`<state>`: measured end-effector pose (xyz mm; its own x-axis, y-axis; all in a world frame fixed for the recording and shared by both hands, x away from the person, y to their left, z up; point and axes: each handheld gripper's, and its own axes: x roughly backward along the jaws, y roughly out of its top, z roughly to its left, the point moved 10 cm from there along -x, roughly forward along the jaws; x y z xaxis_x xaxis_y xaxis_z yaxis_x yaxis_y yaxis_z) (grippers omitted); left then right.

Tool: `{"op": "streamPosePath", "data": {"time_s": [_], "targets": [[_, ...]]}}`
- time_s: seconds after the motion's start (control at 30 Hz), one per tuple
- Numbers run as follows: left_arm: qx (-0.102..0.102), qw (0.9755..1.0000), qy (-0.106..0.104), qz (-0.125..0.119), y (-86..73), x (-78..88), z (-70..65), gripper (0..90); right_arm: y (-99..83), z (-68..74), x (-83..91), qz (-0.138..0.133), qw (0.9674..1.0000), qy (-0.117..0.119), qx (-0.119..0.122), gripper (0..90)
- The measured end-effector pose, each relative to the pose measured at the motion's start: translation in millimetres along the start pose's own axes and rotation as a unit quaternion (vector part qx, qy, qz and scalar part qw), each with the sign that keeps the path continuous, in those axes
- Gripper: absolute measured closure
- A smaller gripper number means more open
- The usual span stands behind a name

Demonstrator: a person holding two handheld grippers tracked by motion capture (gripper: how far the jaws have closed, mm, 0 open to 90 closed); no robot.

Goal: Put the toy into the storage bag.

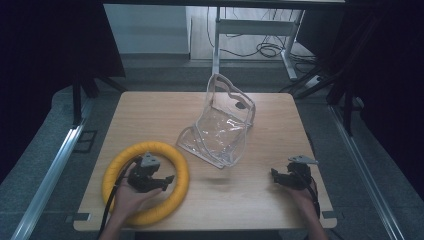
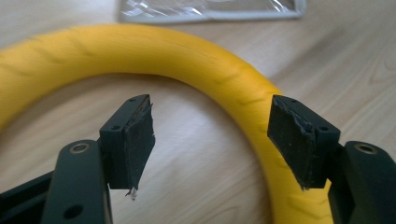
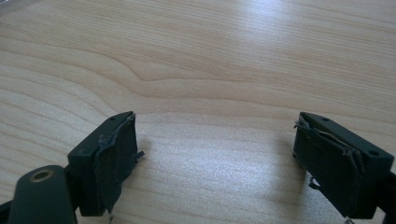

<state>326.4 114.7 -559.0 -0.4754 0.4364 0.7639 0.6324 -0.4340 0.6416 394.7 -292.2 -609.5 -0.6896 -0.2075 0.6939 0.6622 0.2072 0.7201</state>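
Note:
A yellow ring (image 1: 116,162) lies flat on the front left of the wooden table (image 1: 240,200). My left gripper (image 1: 169,181) sits inside the ring's hole, pointing right toward its right band. In the left gripper view the ring (image 2: 187,51) curves past the tips of my left gripper (image 2: 212,126); the jaws stand wide apart and the pads press on nothing. A clear plastic zip bag (image 1: 220,125) stands half upright at the table's middle, and its edge (image 2: 210,11) shows beyond the ring. My right gripper (image 1: 275,176) rests at the front right, open over bare wood (image 3: 215,149).
The table's front edge runs just below both hands. Behind the table stands a white desk frame (image 1: 250,27) with cables on the floor (image 1: 267,50). A metal rail (image 1: 50,170) runs along the left, and dark curtains flank both sides.

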Motion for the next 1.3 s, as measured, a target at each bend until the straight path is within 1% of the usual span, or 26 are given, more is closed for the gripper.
{"op": "streamPosePath", "data": {"time_s": [0.07,0.1,0.13,0.17,0.2,0.23,0.27,0.33,0.37,0.4,0.43,0.5,0.63,0.67,0.7,0.73,0.87,0.93,1.0,1.07,1.2,1.23,1.27,1.3], "targets": [[-0.006,0.9999,-0.007,0.013,-1.1,-5.4,-6.9,30.9,0.0,0.0,0.0,0.0,1.0,0.0,0.0,14.1],[-0.009,0.9996,-0.012,0.023,-1.5,-9.0,-13.4,30.8,0.0,0.0,0.0,0.0,1.0,0.0,0.0,14.1],[-0.009,0.9996,-0.012,0.023,-1.5,-9.0,-13.4,30.6,0.0,0.0,0.0,0.0,1.0,0.0,0.0,14.1],[-0.011,0.9993,-0.019,0.031,-1.9,-10.7,-19.0,30.3,0.0,0.0,0.0,0.0,1.0,0.0,0.0,14.1],[-0.012,0.999,-0.023,0.036,-2.6,-11.3,-21.5,30.0,0.0,0.0,0.0,0.0,1.0,0.0,0.0,14.1],[-0.012,0.999,-0.023,0.036,-2.6,-11.3,-21.5,29.7,0.0,0.0,0.0,0.0,1.0,0.0,0.0,14.1],[-0.011,0.9987,-0.026,0.042,-3.3,-12.4,-25.2,29.6,0.0,-0.1,0.0,0.0,1.0,0.0,0.0,14.1],[-0.013,0.9981,-0.032,0.051,-4.9,-14.4,-28.4,29.2,0.0,0.0,0.0,0.0,1.0,0.0,0.0,14.2],[-0.013,0.9981,-0.032,0.051,-4.9,-14.4,-28.4,28.9,0.0,-0.1,0.0,0.0,1.0,0.0,0.0,14.2],[-0.013,0.9974,-0.036,0.061,-7.3,-17.4,-31.7,28.7,0.0,-0.1,0.0,0.0,1.0,0.0,0.0,14.2],[-0.013,0.9974,-0.036,0.061,-7.3,-17.4,-31.7,28.6,0.0,-0.1,0.0,0.0,1.0,0.0,0.0,14.2],[-0.014,0.9965,-0.04,0.073,-10.1,-20.9,-34.9,28.2,0.0,-0.1,0.1,0.0,1.0,-0.001,0.0,14.2],[-0.01,0.995,-0.038,0.092,-15.5,-27.6,-38.1,27.4,0.0,-0.3,0.1,0.0,1.0,-0.001,-0.001,14.2],[-0.01,0.9942,-0.038,0.1,-17.8,-29.4,-38.7,27.4,0.0,-0.3,0.0,0.0,1.0,-0.001,-0.001,14.2],[-0.008,0.993,-0.043,0.11,-20.9,-31.8,-40.4,27.4,0.0,-0.3,0.1,0.0,1.0,-0.002,-0.001,14.2],[-0.008,0.993,-0.043,0.11,-20.9,-31.8,-40.4,27.5,0.0,-0.3,0.1,0.0,1.0,-0.002,-0.001,14.2],[-0.004,0.9904,-0.048,0.129,-27.4,-36.2,-43.3,29.5,0.0,-0.4,0.0,0.0,1.0,-0.002,-0.001,14.2],[-0.001,0.9902,-0.046,0.132,-28.3,-36.3,-43.4,33.0,-0.1,-0.3,0.1,0.0,1.0,-0.002,-0.001,14.2],[0.002,0.9899,-0.045,0.134,-28.7,-35.2,-43.2,34.0,-0.1,-0.4,0.1,0.0,1.0,-0.002,-0.001,14.2],[0.001,0.99,-0.04,0.135,-28.9,-35.0,-43.1,37.5,0.0,-0.4,0.0,0.0,1.0,-0.002,-0.001,14.2],[-0.012,0.9901,-0.017,0.139,-29.1,-35.9,-43.6,39.9,0.0,-0.4,0.0,0.0,1.0,-0.002,-0.001,14.2],[-0.024,0.9892,-0.004,0.145,-29.6,-36.0,-44.2,40.6,0.0,-0.5,0.0,0.0,1.0,-0.002,-0.001,14.2],[-0.027,0.9889,0.001,0.146,-29.7,-36.4,-44.2,40.7,-0.1,-0.3,0.0,0.0,1.0,-0.002,-0.002,14.2],[-0.027,0.9889,0.001,0.146,-29.7,-36.4,-44.2,40.9,-0.1,-0.3,0.0,0.0,1.0,-0.002,-0.002,14.2]]}}
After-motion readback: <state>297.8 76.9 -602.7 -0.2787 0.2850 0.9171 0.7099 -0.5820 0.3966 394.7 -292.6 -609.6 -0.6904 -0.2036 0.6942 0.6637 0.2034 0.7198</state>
